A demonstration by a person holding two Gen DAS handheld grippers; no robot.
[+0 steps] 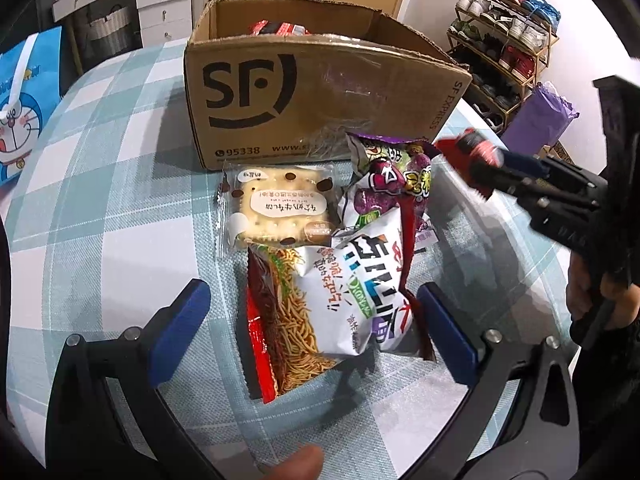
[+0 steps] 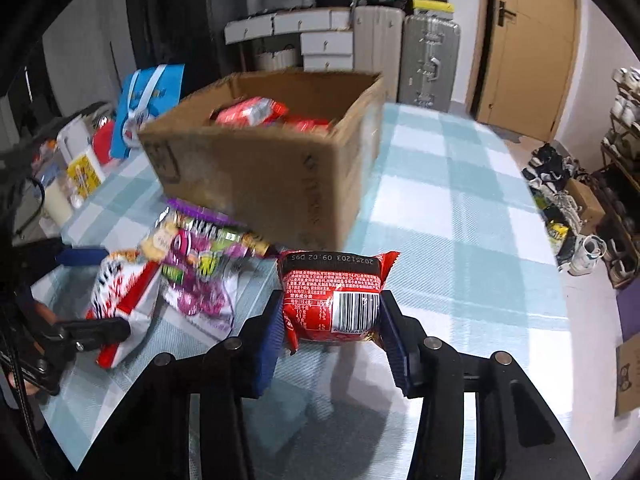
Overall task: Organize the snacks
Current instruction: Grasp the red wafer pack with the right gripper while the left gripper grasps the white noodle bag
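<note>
Probably light, crinkly and a little slick, that small red snack packet [image 2: 334, 300]; best pinched across its puffed middle, as now, clamped in the right tool [image 2: 327, 320] just above the counter [image 2: 460, 220], near the cardboard box [image 2: 260, 176]. Left tool [image 1: 316, 320] spread wide, straddling the noodle snack bag [image 1: 320, 304] without touching it. Barcode and date print legible only from the right wrist; cracker pack [image 1: 280, 208] visible only from the left.

The table [image 1: 100, 208] carries a blue-and-white checked cloth. Resting on it: cardboard box [image 1: 316, 96] toward the far edge, cracker packet [image 1: 276, 208], noodle packet [image 1: 288, 320], purple packet [image 1: 384, 180] in front.
</note>
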